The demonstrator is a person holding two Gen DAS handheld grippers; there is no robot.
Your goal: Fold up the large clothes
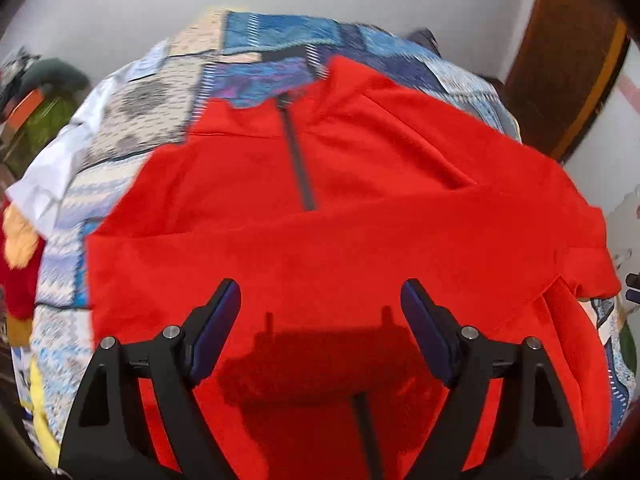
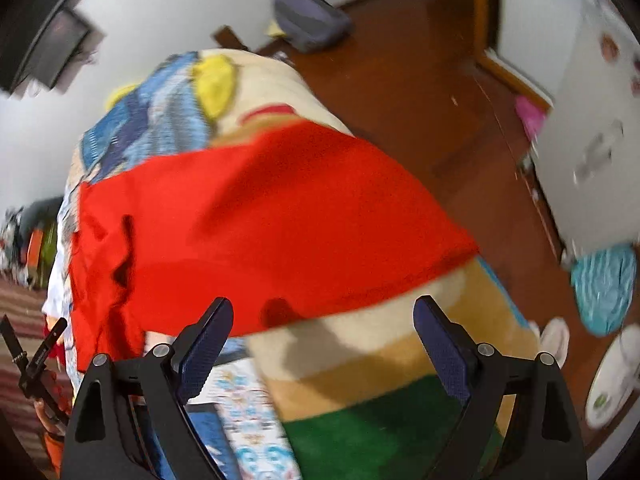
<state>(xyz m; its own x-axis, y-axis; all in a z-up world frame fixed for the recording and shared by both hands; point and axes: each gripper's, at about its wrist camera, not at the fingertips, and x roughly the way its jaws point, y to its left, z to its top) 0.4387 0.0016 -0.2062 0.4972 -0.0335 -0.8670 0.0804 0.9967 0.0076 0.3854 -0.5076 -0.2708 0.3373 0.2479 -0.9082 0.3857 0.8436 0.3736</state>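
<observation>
A large red garment (image 1: 320, 232) with a dark zipper (image 1: 298, 160) running down from its collar lies spread on a bed with a blue patchwork cover (image 1: 168, 92). A folded part of it lies across the lower half. My left gripper (image 1: 320, 286) hangs just above the near part of the garment, open, with nothing between its fingers; its shadow falls on the cloth. In the right wrist view the red garment (image 2: 280, 224) lies ahead and to the left. My right gripper (image 2: 324, 302) is open and empty over its near edge and a beige and green blanket (image 2: 360, 364).
White, yellow and red clothes (image 1: 24, 240) are piled at the bed's left edge. Right of the bed is a wooden floor (image 2: 420, 100) with a grey bag (image 2: 308, 16), a teal bundle (image 2: 604, 284) and a white fan (image 2: 612, 380). A brown door (image 1: 560, 60) stands at the back right.
</observation>
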